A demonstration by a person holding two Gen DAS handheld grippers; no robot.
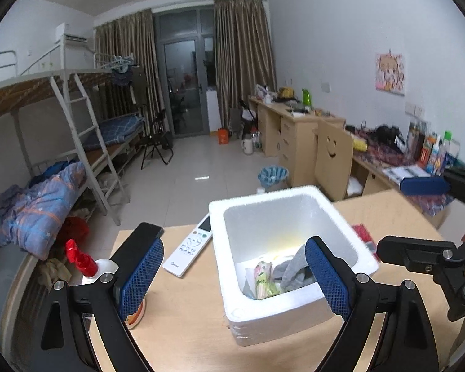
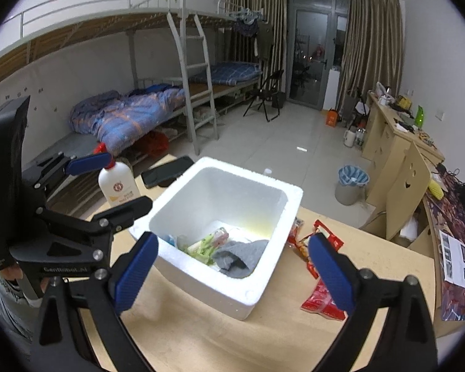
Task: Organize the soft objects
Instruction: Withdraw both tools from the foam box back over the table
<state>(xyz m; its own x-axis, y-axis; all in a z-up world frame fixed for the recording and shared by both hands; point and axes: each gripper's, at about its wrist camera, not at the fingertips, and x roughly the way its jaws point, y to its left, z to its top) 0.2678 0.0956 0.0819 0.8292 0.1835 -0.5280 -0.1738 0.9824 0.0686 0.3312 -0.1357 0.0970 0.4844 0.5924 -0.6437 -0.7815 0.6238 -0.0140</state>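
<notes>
On the light wooden table (image 2: 183,338) a white foam box (image 1: 297,310) stands open-topped, and both grippers hang just above its near side with nothing in them. The left gripper (image 1: 232,279) has its blue-padded fingers spread wide, one over the table to the left of the box, the other over the box's interior. The right gripper (image 2: 232,266) is likewise spread wide, its fingers straddling the box's near corner.

Inside the box, down on the bottom, lies a crumpled grey cloth (image 2: 241,257), with a green-and-pink printed packet (image 2: 212,240) touching it on the left and some white paper beneath.

To the left of the box, flat on the table, sits a white remote control (image 1: 192,248); a dark phone (image 2: 167,172) lies at the far table edge. A white bottle with a red spray top (image 2: 117,183) stands upright near the left corner. To the right of the box, red snack wrappers (image 2: 321,300) lie scattered on the tabletop, close beside the foam wall.

Beyond the table a bunk bed (image 2: 158,111) with a blue checked quilt runs along the wall.
</notes>
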